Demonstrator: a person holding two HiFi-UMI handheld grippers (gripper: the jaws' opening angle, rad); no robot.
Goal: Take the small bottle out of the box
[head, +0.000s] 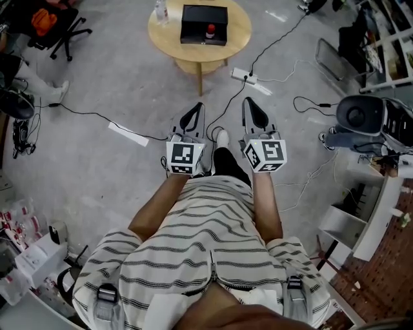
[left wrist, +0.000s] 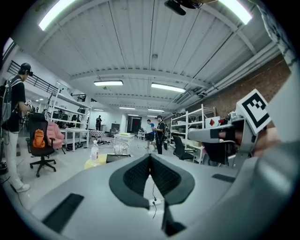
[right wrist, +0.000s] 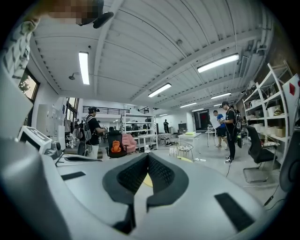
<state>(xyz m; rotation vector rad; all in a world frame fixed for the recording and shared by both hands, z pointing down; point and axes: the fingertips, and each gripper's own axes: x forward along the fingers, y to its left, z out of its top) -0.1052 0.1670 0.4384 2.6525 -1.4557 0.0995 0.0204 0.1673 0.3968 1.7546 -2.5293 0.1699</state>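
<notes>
A black open box (head: 204, 24) sits on a round wooden table (head: 239, 29) far ahead of me in the head view. Inside it stands a small bottle with a red cap (head: 210, 31). My left gripper (head: 193, 115) and right gripper (head: 253, 111) are held side by side over the floor, well short of the table, both shut and empty. In the left gripper view the left gripper (left wrist: 150, 157) has its pads touching, with the box (left wrist: 117, 158) low and distant beyond. The right gripper (right wrist: 148, 155) is likewise shut, and a sliver of the table (right wrist: 147, 180) shows between its jaws.
A clear water bottle (head: 161, 11) stands on the table beside the box. A power strip (head: 245, 76) and cables lie on the floor between me and the table. An office chair (head: 64, 29) stands at the left and shelving (head: 361, 225) at the right. People stand farther off in the room.
</notes>
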